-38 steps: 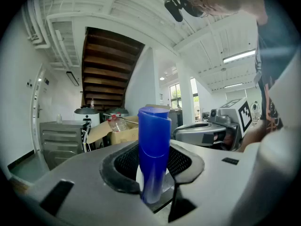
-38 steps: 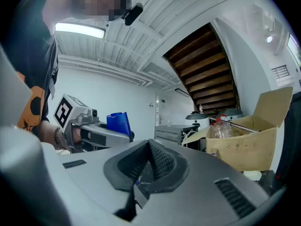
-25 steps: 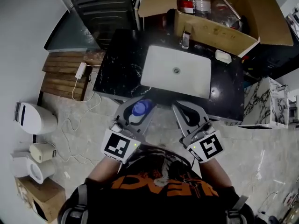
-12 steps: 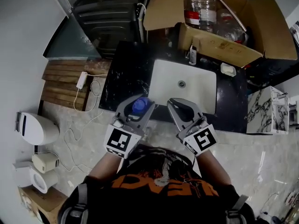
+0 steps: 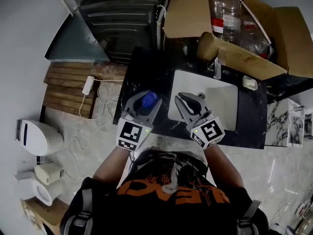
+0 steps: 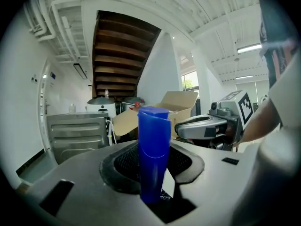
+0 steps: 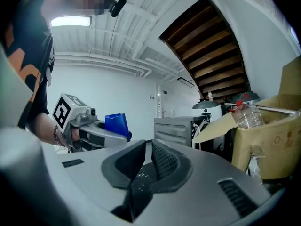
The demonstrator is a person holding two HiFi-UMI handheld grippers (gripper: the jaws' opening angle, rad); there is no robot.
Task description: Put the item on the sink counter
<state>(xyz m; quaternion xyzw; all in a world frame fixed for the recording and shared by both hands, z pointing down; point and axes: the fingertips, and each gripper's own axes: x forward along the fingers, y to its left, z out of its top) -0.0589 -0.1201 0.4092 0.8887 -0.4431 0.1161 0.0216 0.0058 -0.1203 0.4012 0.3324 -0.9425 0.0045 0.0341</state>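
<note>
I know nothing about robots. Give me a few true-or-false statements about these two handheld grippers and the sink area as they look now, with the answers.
1. The left gripper grips a blue bottle. True.
2. The right gripper grips a bottle as well. False: its jaws are together with nothing between them.
3. The cardboard box behind the sink basin is empty. False: clear plastic bottles stand in it.
4. The sink basin is white and set in a black counter. True.

readable text: none | shirt (image 5: 171, 196) print: orange, illegible
</note>
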